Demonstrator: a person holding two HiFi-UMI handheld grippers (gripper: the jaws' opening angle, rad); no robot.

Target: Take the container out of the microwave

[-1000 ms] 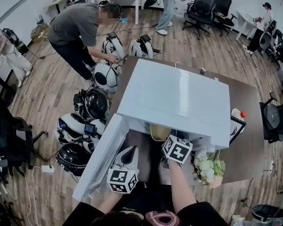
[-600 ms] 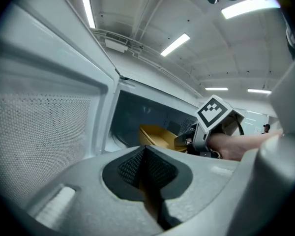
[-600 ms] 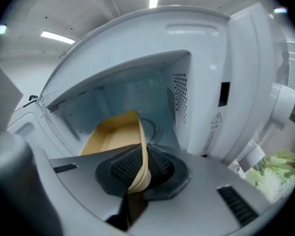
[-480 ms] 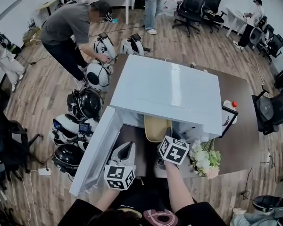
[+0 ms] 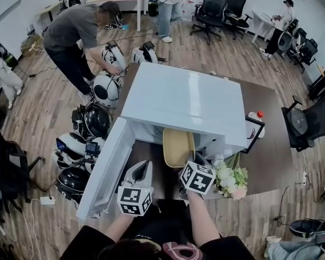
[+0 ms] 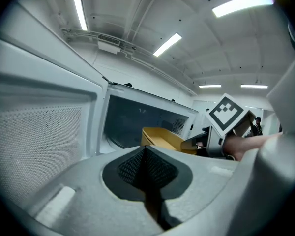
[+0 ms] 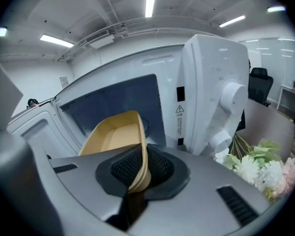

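Firmly pinching the yellow container point(image 7: 113, 137) by its near rim with the right tool point(image 7: 137, 175), partly out of the open microwave point(image 5: 184, 99); holding the left tool point(image 6: 147, 173) closed, empty, just left, beside the door point(image 5: 105, 172).

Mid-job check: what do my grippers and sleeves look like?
The left gripper and right gripper look alike: pale grey rounded shells, dark mesh-textured pads, each topped by a white cube with black square markers. The sleeves are black and short.
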